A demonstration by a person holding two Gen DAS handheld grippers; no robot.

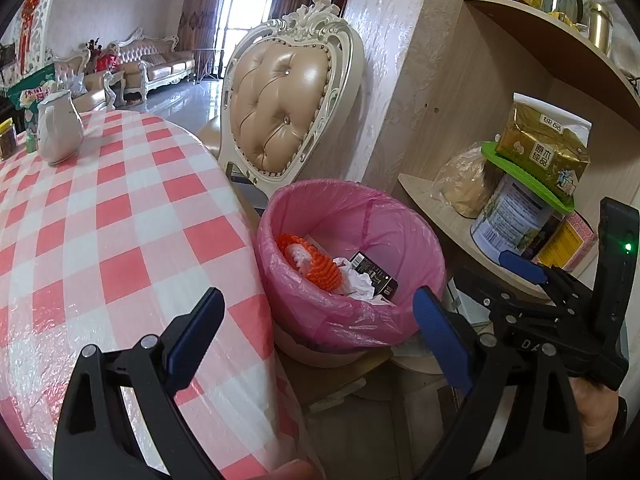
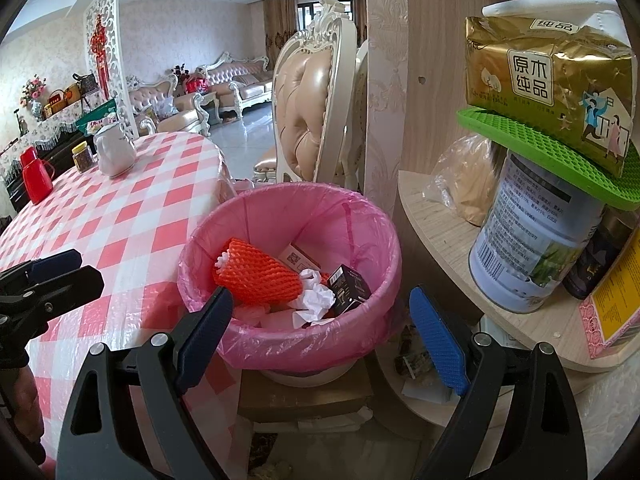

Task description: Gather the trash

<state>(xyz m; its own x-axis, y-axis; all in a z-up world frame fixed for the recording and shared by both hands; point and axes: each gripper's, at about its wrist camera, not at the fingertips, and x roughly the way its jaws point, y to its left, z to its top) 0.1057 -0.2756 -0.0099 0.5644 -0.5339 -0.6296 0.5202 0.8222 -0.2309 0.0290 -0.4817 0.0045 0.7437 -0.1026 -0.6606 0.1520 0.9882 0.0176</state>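
Both claws hung released and empty above the bin [image 2: 288,216]: the left gripper [image 1: 320,332] and the right gripper [image 2: 320,328] gaped wide; the trash, an orange foam net [image 2: 256,276], crumpled tissue [image 2: 316,300] and a black carton [image 2: 350,288], lay inside the pink liner [image 1: 352,320]; the checked table [image 1: 120,220] stood touching the bin; judged best practice was gathering the liner's rim evenly from both sides, avoiding tears.

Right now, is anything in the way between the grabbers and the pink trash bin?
Nothing visible blocks it. Both the left gripper and right gripper are open, holding nothing, and point straight at the bin. The checkered table sits beside the bin, not across its open top.
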